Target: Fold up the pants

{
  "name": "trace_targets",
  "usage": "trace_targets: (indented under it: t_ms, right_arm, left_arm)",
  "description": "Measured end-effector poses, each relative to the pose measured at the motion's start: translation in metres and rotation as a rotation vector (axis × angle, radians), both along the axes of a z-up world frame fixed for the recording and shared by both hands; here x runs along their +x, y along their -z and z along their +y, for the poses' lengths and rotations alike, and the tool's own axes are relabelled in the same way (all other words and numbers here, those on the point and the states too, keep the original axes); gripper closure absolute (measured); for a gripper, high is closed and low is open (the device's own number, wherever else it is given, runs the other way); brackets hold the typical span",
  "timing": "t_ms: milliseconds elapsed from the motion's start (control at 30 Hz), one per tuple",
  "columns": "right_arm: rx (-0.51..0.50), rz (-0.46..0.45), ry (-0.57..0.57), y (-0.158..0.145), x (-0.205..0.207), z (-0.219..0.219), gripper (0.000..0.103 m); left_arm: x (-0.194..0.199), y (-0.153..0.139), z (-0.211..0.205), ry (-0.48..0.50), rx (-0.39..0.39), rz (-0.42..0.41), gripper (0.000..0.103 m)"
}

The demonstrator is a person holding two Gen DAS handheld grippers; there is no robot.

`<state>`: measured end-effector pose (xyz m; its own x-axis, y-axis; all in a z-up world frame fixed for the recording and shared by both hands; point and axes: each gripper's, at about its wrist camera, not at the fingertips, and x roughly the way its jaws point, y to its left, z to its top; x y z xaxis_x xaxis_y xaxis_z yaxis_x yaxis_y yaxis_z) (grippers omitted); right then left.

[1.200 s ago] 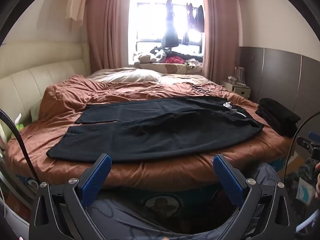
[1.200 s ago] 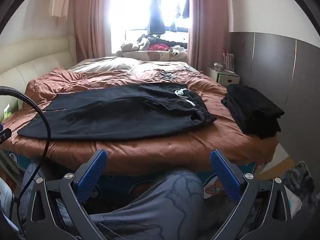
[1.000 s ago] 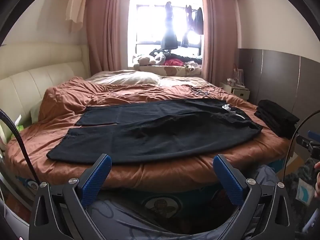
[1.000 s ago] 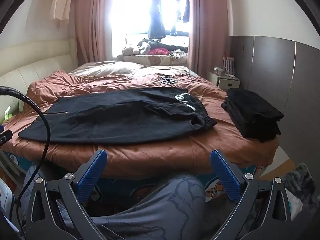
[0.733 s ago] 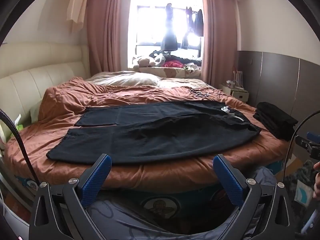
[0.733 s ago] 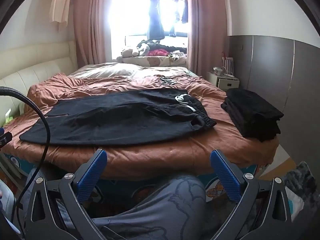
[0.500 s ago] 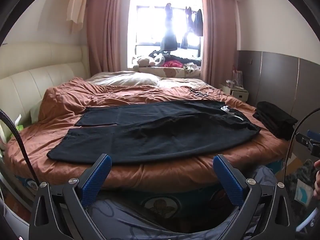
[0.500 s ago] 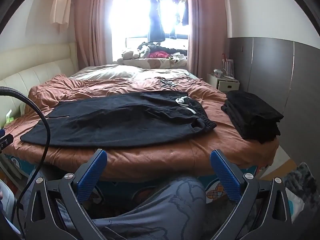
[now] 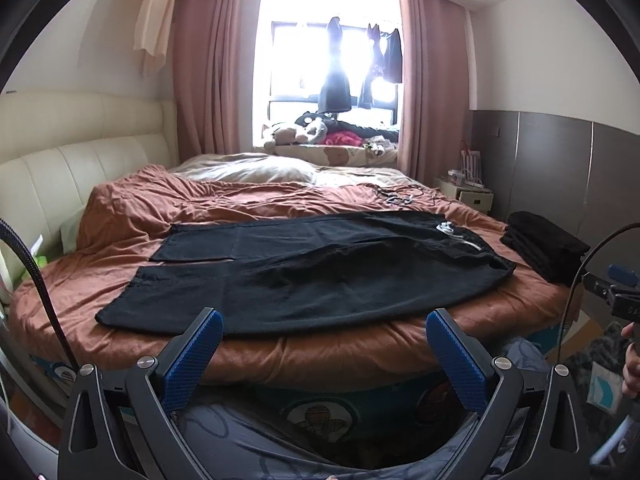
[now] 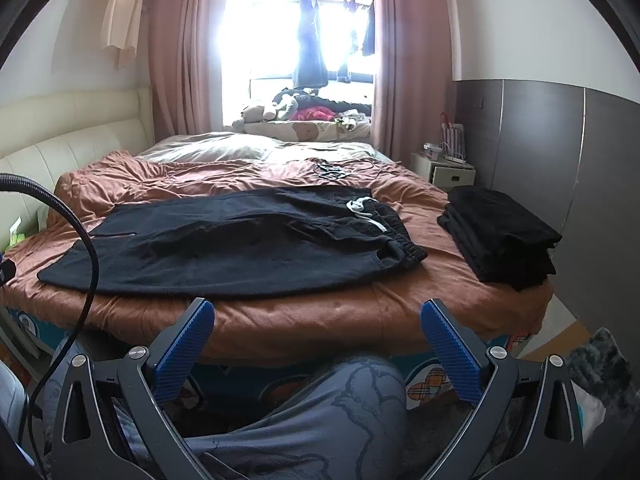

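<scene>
The jaws of the left gripper [image 9: 324, 344] and right gripper [image 10: 316, 334] are spread wide and hold nothing, and the long black cloth pants [image 9: 304, 276] lie flat sideways on the brown bed [image 9: 320, 356] ahead, waist by the right one.

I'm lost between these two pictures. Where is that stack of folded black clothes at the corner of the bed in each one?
Left wrist view: the stack of folded black clothes sits at the far right, right of centre height, past the spread pants' waistband.
Right wrist view: the stack is larger, right of centre, again beside the waistband.
Shared landmark: the pants' white drawstring.
</scene>
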<state>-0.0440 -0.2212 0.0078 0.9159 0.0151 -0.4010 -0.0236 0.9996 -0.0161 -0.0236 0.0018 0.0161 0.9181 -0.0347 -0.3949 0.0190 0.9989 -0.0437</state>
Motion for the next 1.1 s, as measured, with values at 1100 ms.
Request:
trace_targets:
  t_ms: [1100]
  right_arm:
    - [0.017, -0.027, 0.004, 0.003, -0.012, -0.004, 0.000]
  left_arm:
    - [-0.012, 0.000, -0.006, 0.029, -0.016, -0.003, 0.000]
